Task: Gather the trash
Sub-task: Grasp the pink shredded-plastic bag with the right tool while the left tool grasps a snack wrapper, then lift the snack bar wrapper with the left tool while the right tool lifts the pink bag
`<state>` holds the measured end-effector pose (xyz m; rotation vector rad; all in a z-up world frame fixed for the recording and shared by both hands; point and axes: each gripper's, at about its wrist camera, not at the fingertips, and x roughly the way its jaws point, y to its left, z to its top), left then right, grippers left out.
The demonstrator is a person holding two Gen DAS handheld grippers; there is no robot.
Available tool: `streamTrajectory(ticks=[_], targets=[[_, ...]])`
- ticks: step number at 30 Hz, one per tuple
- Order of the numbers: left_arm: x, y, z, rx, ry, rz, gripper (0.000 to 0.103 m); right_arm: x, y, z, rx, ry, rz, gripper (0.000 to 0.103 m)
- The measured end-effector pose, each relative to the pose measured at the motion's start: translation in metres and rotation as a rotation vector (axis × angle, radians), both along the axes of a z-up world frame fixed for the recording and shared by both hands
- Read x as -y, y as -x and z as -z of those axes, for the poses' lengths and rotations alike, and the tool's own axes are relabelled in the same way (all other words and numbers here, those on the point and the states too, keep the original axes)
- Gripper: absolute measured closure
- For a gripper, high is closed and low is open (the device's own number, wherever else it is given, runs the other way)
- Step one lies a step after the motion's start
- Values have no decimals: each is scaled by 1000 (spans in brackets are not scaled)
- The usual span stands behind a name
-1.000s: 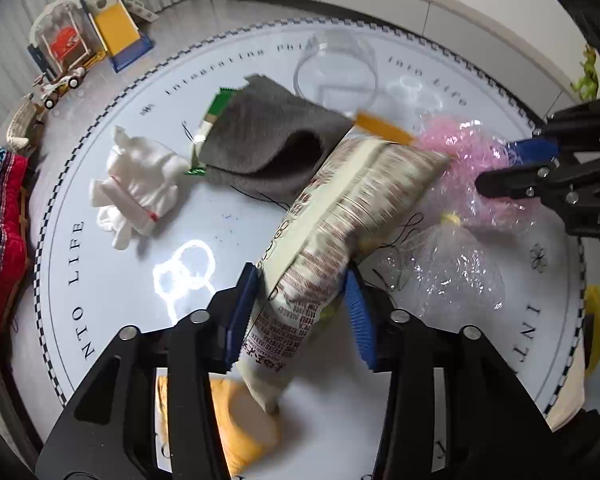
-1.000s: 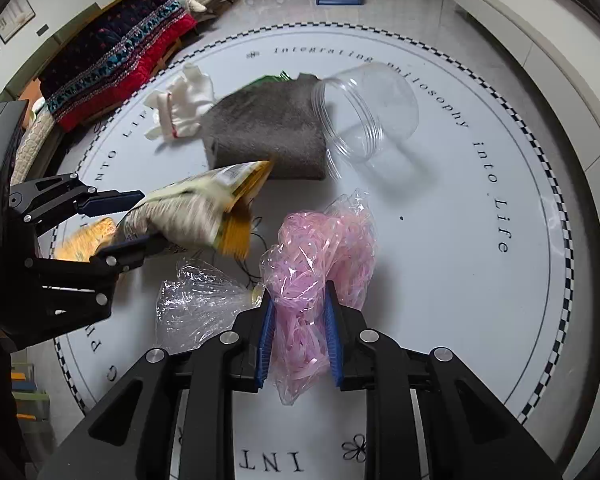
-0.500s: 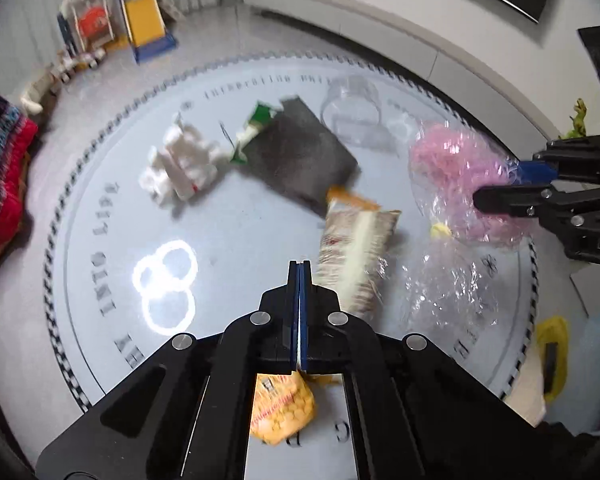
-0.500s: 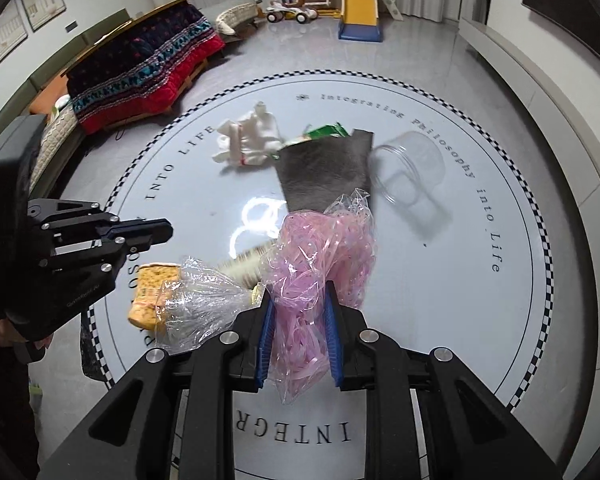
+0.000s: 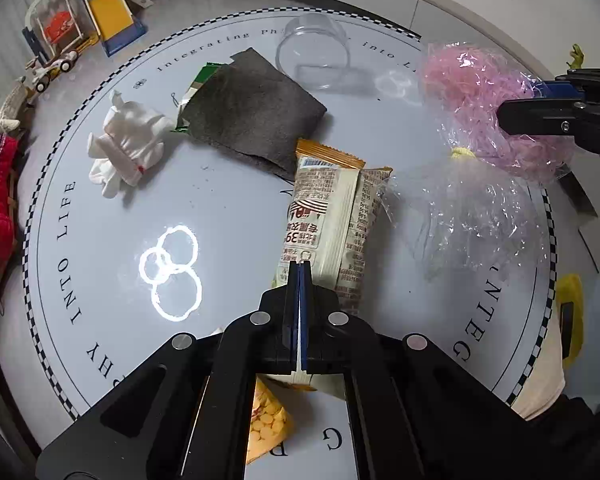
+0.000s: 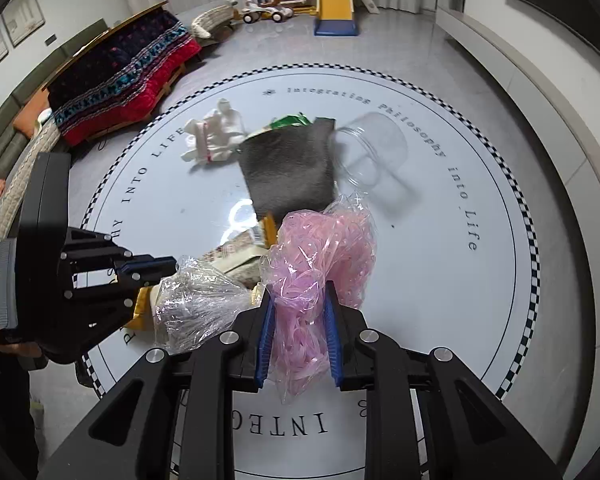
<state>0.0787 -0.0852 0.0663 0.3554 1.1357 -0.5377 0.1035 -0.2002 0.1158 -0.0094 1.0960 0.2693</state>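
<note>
My right gripper is shut on a clear bag of pink plastic shreds, held above the round white table; the left wrist view shows this gripper and pink bag at the right. My left gripper is shut with nothing visible between its pads. It hovers over a cream snack wrapper lying flat on the table. A crumpled clear plastic bag lies right of the wrapper, below the pink bag. A yellow snack bag shows under the left gripper's body.
On the far half of the table lie a grey cloth over a green wrapper, a white glove and a clear jar on its side. A sofa with a red blanket and toys stand beyond the table.
The left gripper let go of the cream wrapper, which now lies flat on the table, and its jaws closed empty. The right gripper rose with the pink bag.
</note>
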Motion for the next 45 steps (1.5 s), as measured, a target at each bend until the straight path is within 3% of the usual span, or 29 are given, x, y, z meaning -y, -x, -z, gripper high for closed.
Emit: streamTrajectory(ticks=[4,12,14,15,16,19,29,30,32,33,36,45], targets=[[13,-3,12,-9,-21,23,103,11,1,8,-12,-12,10,78],[18,-8,10,-3,-2,27,101,25,0,20,-30,-39,23,78],[16,-8,10,10,-27,13,77,26,-2,22,-34,-42,24,78],[16,-8,9,25,-33,10,19,27,-3,24,-37,-45,25,78],[16,-5,7,53,-24,15,6,28,-4,25,-39,-46,25,78],[20,-2,8,66,-11,34,6,29,-6,29,-48,-50,26,78],[40,-11,41,52,-90,65,6,33,-7,35,-58,-52,31,78],[42,-12,45,55,-103,68,9,34,-8,36,-59,-51,31,78],[42,-13,50,52,-125,62,26,33,-8,36,-61,-51,31,78],[41,-15,54,37,-125,51,45,33,-8,37,-62,-51,31,78],[38,-18,51,25,-99,22,58,32,-9,38,-64,-49,32,78],[16,-12,2,97,-39,-24,59,17,-5,21,-36,-31,10,78]])
